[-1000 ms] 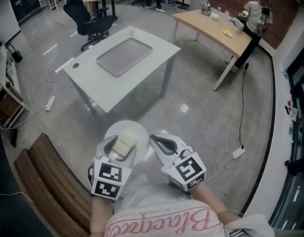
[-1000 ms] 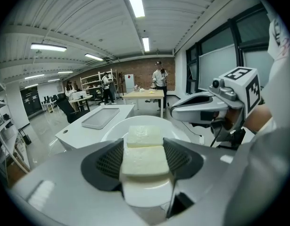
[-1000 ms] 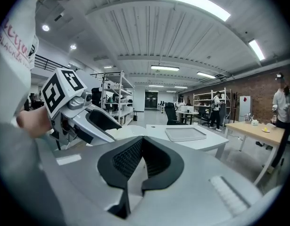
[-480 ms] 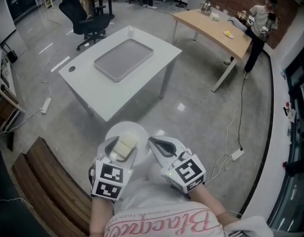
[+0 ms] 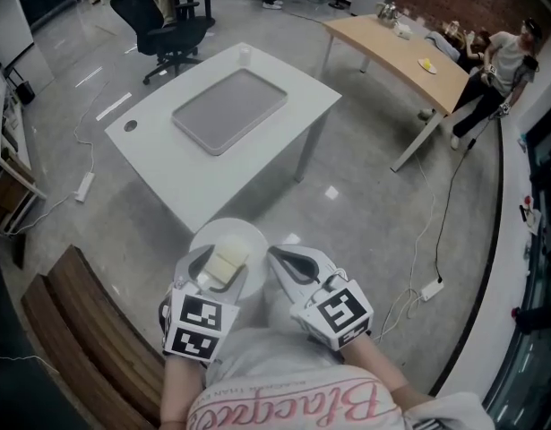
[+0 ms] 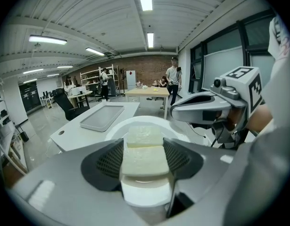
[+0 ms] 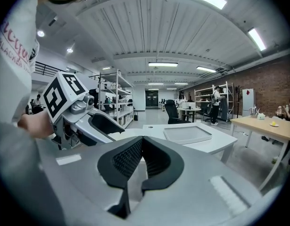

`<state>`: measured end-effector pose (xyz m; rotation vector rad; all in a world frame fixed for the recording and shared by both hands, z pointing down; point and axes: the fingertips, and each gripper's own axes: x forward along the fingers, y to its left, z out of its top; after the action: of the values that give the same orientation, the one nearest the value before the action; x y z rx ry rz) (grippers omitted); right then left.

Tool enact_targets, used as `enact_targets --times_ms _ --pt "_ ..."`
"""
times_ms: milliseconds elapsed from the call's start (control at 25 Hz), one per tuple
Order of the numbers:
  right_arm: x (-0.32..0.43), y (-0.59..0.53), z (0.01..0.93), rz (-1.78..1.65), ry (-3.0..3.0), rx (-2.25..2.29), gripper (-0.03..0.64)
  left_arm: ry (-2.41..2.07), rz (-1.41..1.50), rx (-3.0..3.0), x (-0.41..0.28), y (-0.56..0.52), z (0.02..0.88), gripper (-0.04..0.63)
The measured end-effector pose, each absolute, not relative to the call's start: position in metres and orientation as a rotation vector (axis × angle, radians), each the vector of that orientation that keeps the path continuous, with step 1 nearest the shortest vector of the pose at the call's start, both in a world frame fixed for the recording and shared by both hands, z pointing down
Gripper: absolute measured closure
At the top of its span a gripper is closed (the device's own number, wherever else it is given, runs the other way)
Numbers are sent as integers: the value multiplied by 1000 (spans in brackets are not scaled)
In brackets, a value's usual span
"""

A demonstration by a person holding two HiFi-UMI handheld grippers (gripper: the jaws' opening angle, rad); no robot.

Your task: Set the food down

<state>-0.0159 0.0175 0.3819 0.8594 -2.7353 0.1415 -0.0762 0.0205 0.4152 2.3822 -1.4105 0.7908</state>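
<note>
A pale yellow block of food (image 5: 223,262) (image 6: 145,152) sits between the jaws of my left gripper (image 5: 223,260) (image 6: 144,147), which is shut on its two sides. A white round plate (image 5: 244,236) (image 6: 178,128) shows under and beyond the food; what carries it I cannot tell. My right gripper (image 5: 277,256) (image 7: 140,142) is level beside the left one, shut, with nothing between its pads. Both hang over the floor. Ahead stands a white table (image 5: 257,150) (image 7: 220,145) with a grey tray (image 5: 228,110) (image 6: 103,117) (image 7: 187,134) on it.
A wooden bench (image 5: 87,330) runs along my left. A black office chair (image 5: 159,25) stands behind the white table. A long wooden table (image 5: 400,52) with people (image 5: 508,61) beside it is at the back right. A power strip (image 5: 432,287) and cables lie on the floor.
Both grippers and the food keep the same place in the head view. The room beyond has slid a little, and the person by the wooden table has moved to the right.
</note>
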Motion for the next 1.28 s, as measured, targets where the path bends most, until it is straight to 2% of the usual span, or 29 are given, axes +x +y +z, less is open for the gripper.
enact_targets --times_ms 840,1280 --pt "-14 -168 373 126 -2777 663 615 -1556 813 2258 -72 -155 408 333" --pt "-30 -229 380 103 -2767 542 615 -1623 798 2179 -85 -221 412 333"
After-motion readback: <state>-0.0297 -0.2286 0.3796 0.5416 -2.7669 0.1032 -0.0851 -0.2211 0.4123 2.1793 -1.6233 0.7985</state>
